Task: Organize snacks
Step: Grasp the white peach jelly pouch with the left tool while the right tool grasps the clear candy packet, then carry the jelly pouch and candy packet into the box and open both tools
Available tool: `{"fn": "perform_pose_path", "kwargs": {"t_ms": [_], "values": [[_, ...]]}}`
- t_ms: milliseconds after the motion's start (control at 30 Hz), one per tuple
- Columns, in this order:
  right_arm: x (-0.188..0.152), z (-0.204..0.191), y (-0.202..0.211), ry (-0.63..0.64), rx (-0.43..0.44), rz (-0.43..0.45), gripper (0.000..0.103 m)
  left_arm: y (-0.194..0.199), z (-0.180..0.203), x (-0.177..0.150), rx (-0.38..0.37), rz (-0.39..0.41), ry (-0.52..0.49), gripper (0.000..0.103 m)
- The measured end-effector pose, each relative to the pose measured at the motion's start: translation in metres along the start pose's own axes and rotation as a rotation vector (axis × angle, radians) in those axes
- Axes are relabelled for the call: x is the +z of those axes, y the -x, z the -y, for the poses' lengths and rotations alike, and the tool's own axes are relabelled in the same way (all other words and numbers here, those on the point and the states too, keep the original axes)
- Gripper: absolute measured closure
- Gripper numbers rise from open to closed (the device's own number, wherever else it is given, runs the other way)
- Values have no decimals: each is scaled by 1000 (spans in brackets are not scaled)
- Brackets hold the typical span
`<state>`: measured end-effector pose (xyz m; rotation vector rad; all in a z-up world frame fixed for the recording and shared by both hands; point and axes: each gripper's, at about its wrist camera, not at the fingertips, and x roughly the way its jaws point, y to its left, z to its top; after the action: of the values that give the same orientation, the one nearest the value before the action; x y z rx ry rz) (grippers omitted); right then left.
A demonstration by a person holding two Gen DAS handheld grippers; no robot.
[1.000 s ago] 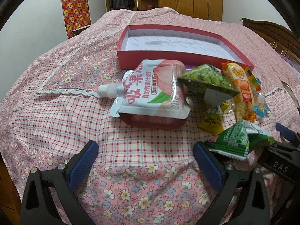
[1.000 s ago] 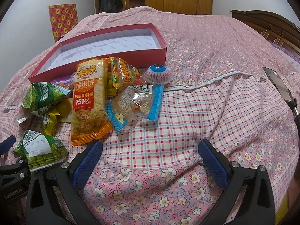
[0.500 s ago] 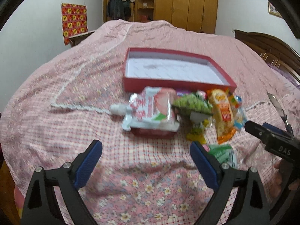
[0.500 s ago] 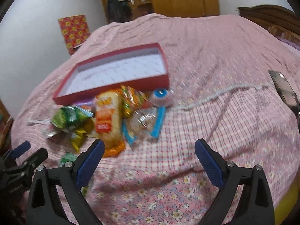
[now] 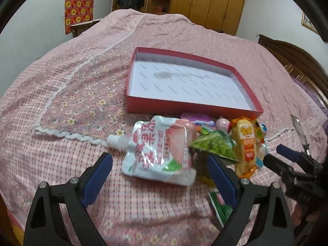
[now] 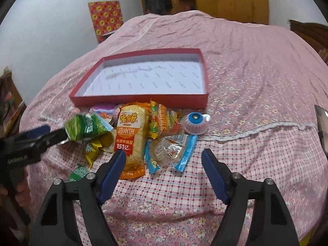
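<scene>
Snacks, a heap of colourful crinkly packets (image 6: 133, 137), lie on pink bedspread (image 6: 256, 65) beside shallow red cardboard box (image 6: 143, 97). Left gripper (image 5: 160, 170) wide, empty; right gripper (image 6: 164, 164) closing lately, nothing between.

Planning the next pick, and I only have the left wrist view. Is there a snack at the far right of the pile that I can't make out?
Observer: Yes. An eyeball candy with a blue iris sits at the pile's right end, just in front of the red box.
Operator: Anything nearer than that?
Observer: A clear packet with blue ends lies beside the rice cracker pack, closest to the right tongs.
Operator: Are those tongs holding something?
Observer: No. Their jaws have just been closing partway, but the pads touch nothing.
</scene>
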<state>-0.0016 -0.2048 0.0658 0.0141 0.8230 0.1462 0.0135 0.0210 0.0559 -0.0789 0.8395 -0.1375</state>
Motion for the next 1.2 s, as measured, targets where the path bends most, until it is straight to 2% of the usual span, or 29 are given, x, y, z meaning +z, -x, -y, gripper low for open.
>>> {"fn": "perform_pose_path", "kwargs": {"t_ms": [200, 300, 400, 633, 700, 833, 900, 1200], "values": [[0, -1, -18, 15, -2, -34, 31, -26, -4, 4, 42, -25, -22, 9], [0, 0, -26, 15, 14, -48, 31, -35, -10, 4, 50, -45, 0, 14], [-1, 2, -28, 0, 27, -38, 31, -33, -12, 2, 55, -28, -1, 19], [-3, 6, -29, -30, 44, -38, 32, -28, -13, 4, 40, -10, 4, 20], [-4, 8, -27, -38, 46, -39, 36, -25, -13, 3, 36, -7, 0, 20], [-6, 10, -25, -58, 47, -49, 59, -16, -11, 0, 25, 8, -12, 21], [-8, 12, -22, -65, 46, -54, 66, -10, -10, -1, 29, 19, -26, 21], [-15, 14, 3, -74, 41, -26, 77, 20, -9, -8, 15, 58, -22, 21]]}}
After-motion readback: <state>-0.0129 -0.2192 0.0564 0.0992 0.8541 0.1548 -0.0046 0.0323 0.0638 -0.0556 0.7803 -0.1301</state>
